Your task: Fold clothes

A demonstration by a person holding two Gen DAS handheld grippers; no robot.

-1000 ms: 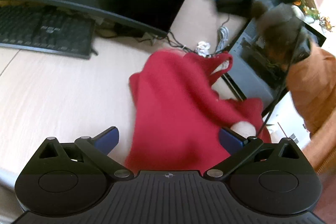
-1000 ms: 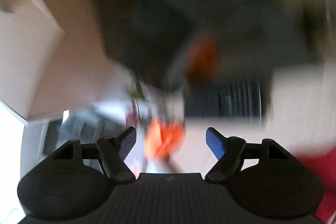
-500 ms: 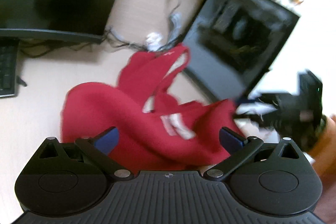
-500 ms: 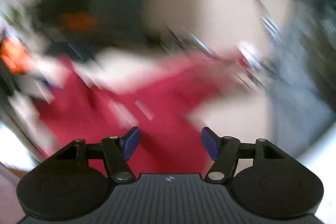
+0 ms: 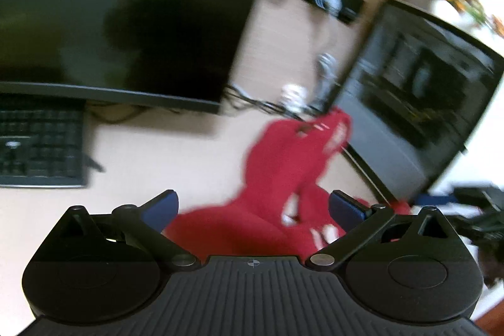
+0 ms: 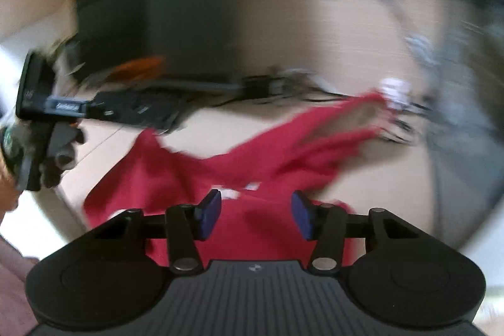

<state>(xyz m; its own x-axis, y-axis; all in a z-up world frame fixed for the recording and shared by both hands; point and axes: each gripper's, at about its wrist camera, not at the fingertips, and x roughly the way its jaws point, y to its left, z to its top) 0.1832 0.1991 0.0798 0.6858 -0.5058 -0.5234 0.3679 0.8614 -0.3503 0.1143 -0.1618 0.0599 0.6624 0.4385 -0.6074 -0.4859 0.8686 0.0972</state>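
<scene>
red garment (image 6: 195,178) crumpled on desk (image 5: 163,153), left jaws spread, right jaws closing, nothing pinched

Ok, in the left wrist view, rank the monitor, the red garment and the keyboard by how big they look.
1. monitor, largest.
2. red garment.
3. keyboard, smallest, though the frame edge cuts it off.
The garment lies nearer the camera, so true sizes stay unsure.

- Both views are smeared by motion blur, worse in the right wrist view.
- Soft daylight; the right edge of the left view is blown out white.
- Fisheye bending curves the pale wooden worktop (image 5: 163,153) and the dark glossy monitor screen (image 5: 126,5).
- The crumpled red fabric garment (image 6: 201,178) is soft-edged.
</scene>
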